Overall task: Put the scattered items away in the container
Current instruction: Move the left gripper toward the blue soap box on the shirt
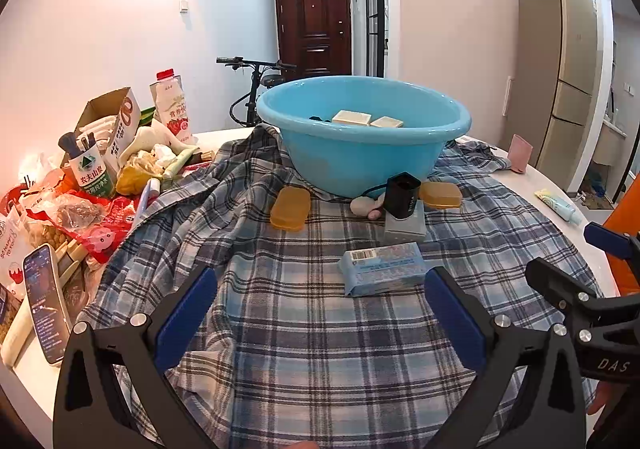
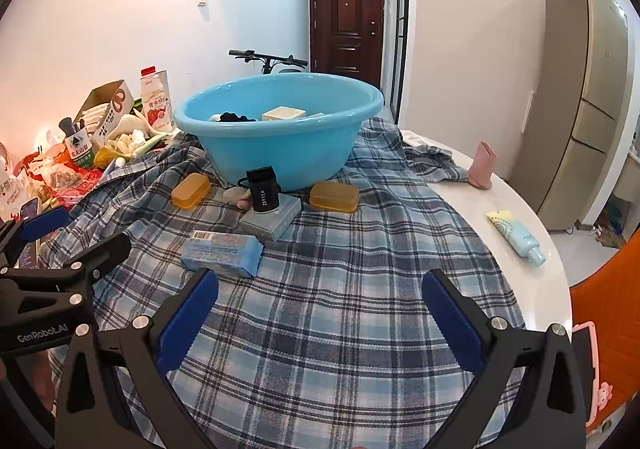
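Blue soap pack [image 2: 221, 253] flat, crosswise

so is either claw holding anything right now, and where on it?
Nothing held. Left claw and right claw both stand open over the plaid cloth, with nothing between the fingers.

Right hand-held gripper [image 2: 320, 313]: jaws standing wide, nothing between, hovering over plaid cloth [image 2: 360, 289]. Blue basin [image 2: 276, 153] sitting far centre, holding a cream box [image 2: 284, 113]. Blue packet [image 2: 222, 253], black box [image 2: 264, 195], two amber soaps [image 2: 334, 197] lying near the basin.
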